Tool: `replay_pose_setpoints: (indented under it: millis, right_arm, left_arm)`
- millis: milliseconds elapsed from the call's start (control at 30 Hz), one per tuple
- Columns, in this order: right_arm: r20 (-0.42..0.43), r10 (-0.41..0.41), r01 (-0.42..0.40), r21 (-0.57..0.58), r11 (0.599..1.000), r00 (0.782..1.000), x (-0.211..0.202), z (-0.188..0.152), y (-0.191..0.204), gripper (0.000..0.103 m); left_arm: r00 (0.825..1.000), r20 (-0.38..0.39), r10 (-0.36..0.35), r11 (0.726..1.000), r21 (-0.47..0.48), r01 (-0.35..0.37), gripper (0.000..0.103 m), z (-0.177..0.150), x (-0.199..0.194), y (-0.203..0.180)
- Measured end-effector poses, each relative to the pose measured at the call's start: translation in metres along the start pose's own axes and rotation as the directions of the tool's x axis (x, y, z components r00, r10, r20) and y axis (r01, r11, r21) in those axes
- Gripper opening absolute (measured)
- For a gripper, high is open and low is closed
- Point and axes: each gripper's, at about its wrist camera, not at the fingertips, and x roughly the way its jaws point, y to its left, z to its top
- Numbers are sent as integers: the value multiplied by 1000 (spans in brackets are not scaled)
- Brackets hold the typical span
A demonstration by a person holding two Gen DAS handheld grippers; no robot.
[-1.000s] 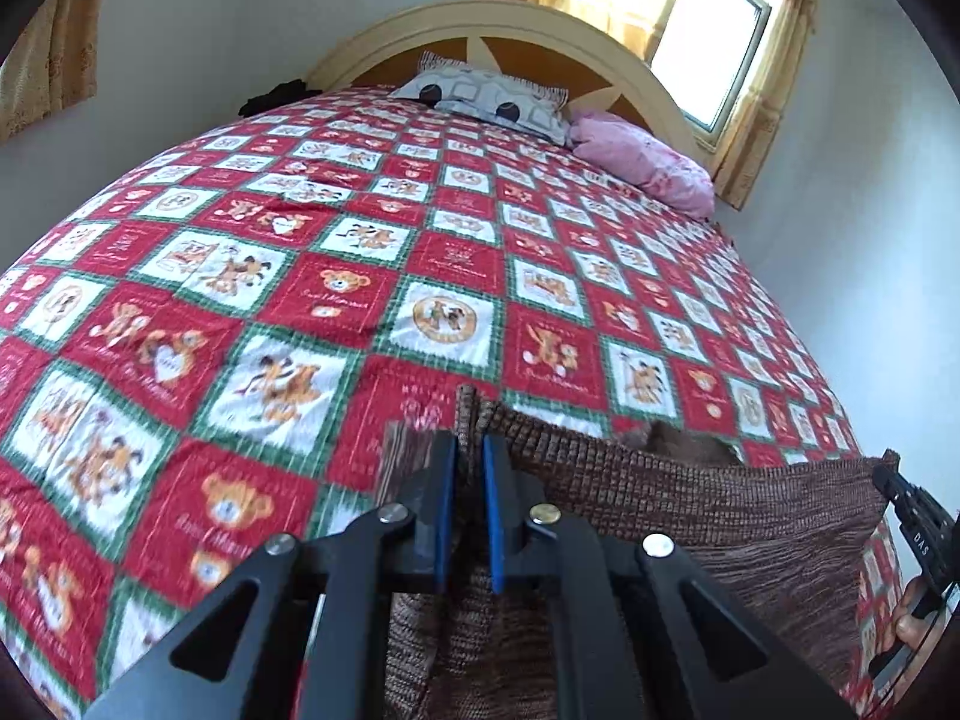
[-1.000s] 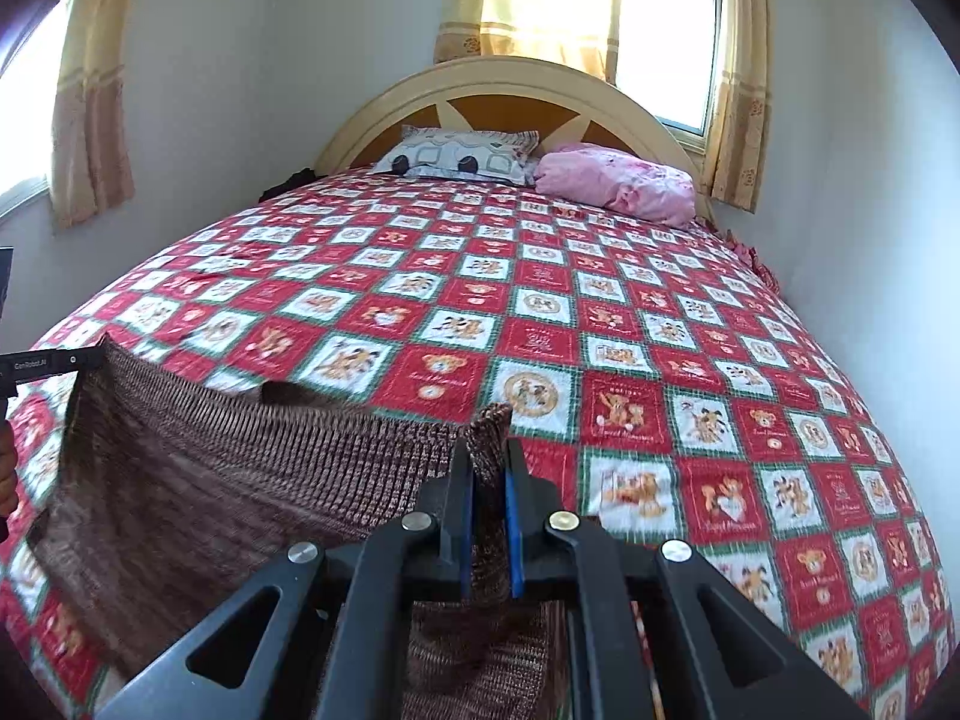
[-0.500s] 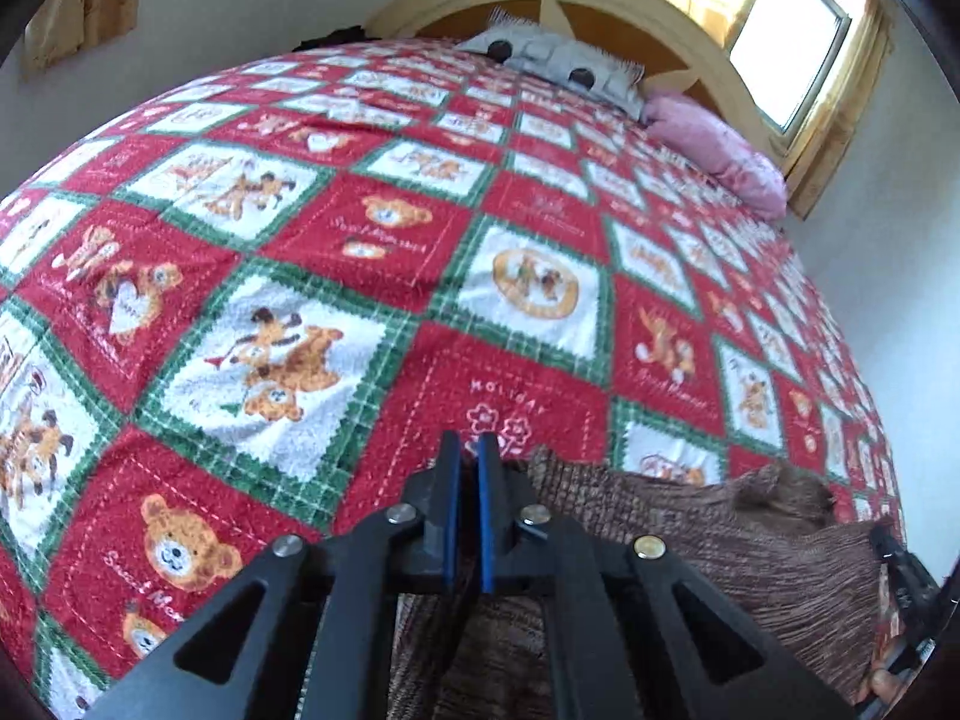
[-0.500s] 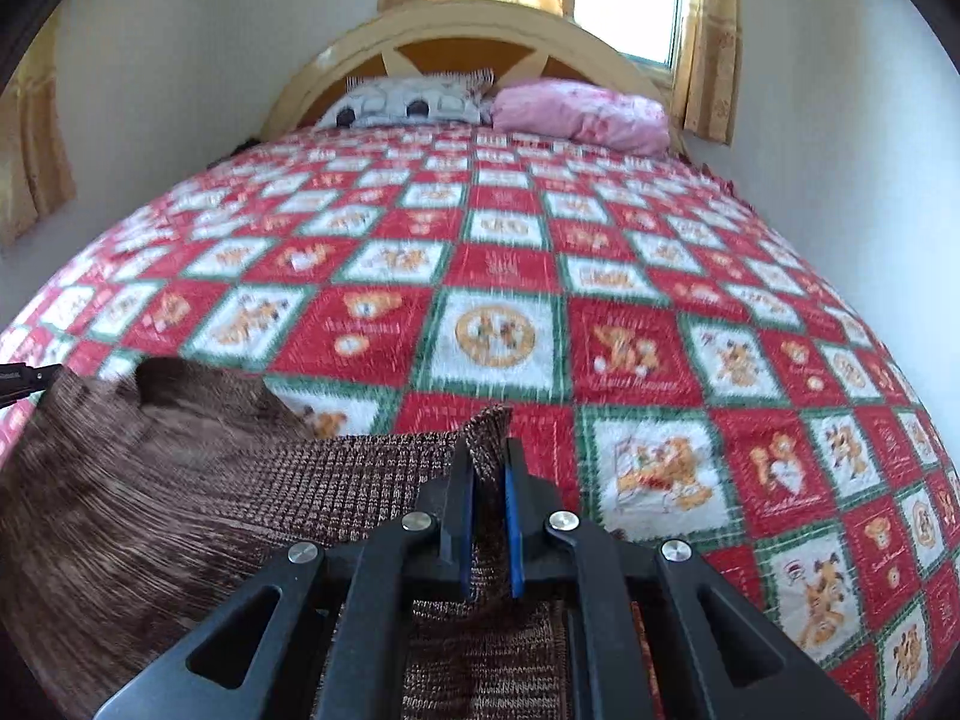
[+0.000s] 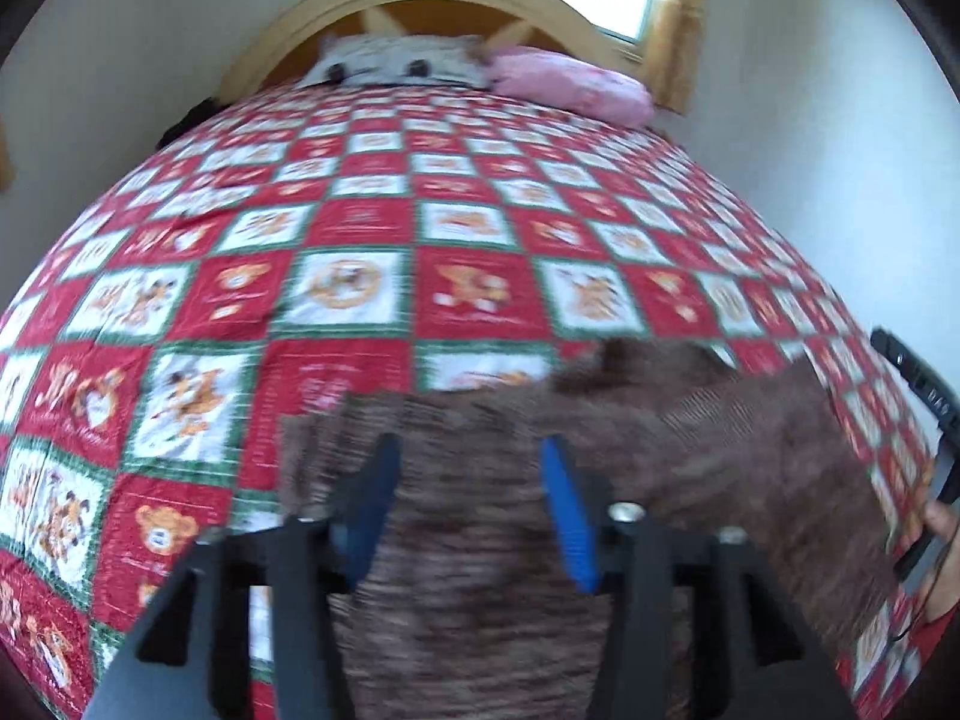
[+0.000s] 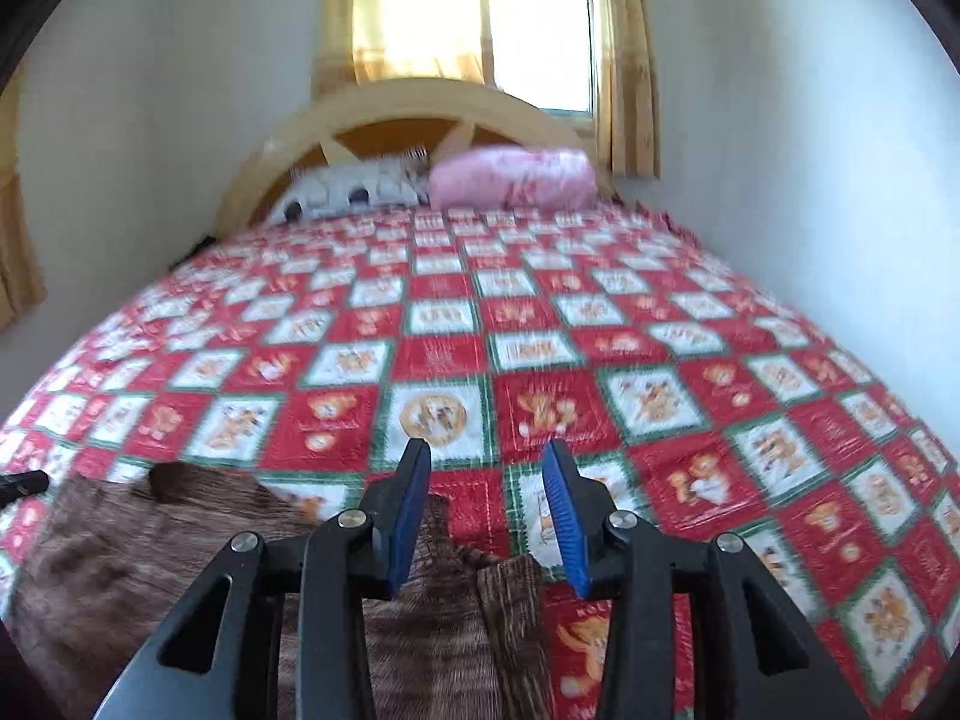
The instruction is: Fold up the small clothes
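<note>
A brown knitted garment (image 5: 690, 456) lies spread on the red, white and green checked bedspread (image 5: 360, 300). My left gripper (image 5: 471, 462) hovers over its near left part, jaws opening, pads off the cloth. In the right wrist view the same brown garment (image 6: 150, 540) fills the lower left. My right gripper (image 6: 486, 468) is above its right edge, jaws opening, with nothing pinched between the blue pads (image 6: 564, 516). The other gripper and a hand (image 5: 936, 516) show at the right edge of the left wrist view.
A patterned pillow (image 6: 354, 189) and a pink pillow (image 6: 516, 177) lie against the arched wooden headboard (image 6: 420, 102). White walls close in on both sides, and a curtained window (image 6: 540, 24) is behind the headboard.
Both grippers were shut on corners of the brown garment and have let go; their jaws now stand apart. The garment dropped flat on the bed and both cameras tilted and rolled.
</note>
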Motion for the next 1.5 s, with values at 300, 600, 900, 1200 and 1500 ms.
replay_pose_setpoints:
  millis: [300,600,900,1200,1500]
  right_arm:
    - [-260,135,-184,-177,967,956,14,-61,64,40]
    - [-303,210,-244,-78,967,930,46,-76,56,49]
    - [-224,130,-155,-102,983,966,29,-62,56,52]
    - [-232,318,-348,-100,932,919,-57,-69,119,52]
    - [-317,233,-297,-173,939,919,-50,-133,159,57]
  left_arm:
    - [963,-48,266,957,-104,-270,56,-8,46,27]
    - [949,-116,293,922,-229,-312,97,11,72,63]
    - [961,-80,265,951,-144,-274,94,-10,4,34]
    - [965,-60,255,965,-54,-258,95,-66,-25,-20]
    - [951,-103,290,954,-46,-296,102,-86,-7,-15]
